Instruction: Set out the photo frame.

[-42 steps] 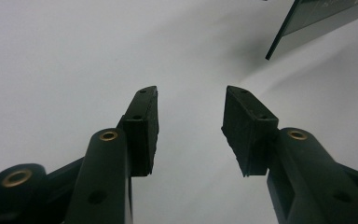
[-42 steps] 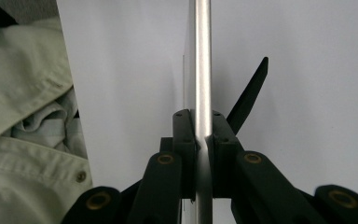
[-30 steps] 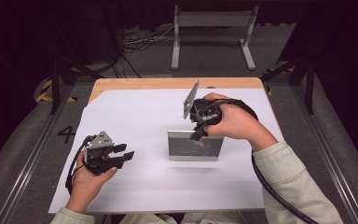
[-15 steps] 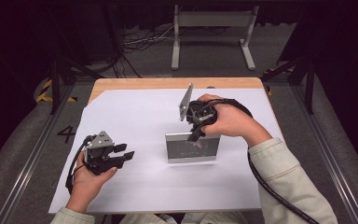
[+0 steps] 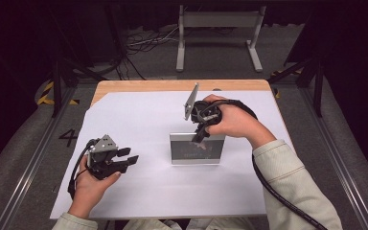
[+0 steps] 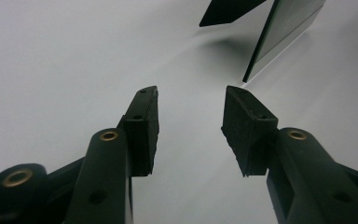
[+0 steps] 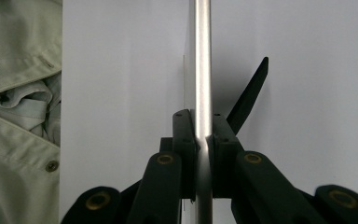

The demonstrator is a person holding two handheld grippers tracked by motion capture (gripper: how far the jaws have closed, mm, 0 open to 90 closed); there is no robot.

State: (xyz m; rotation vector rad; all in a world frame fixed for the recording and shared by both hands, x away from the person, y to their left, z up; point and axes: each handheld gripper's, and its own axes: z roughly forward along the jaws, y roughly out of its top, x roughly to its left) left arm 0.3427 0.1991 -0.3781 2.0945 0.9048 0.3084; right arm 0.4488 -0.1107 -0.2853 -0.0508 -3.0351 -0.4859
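The frame (image 5: 197,149) is stood upright on the white sheet (image 5: 139,120), at its middle, with its black back prop (image 7: 248,95) swung out behind. Its top edge is clamped between the narrow jaws of the right gripper (image 5: 200,136). The left gripper (image 5: 129,156), jaws parted and empty, is held over the sheet well left of the frame. Standing seems nearly done; release and a check of steadiness are judged to be left.

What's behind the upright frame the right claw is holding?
Behind the picture frame, a black prop leg angles out from its back onto the white sheet. The right claw clamps its top edge. The frame covers the sheet just behind it.
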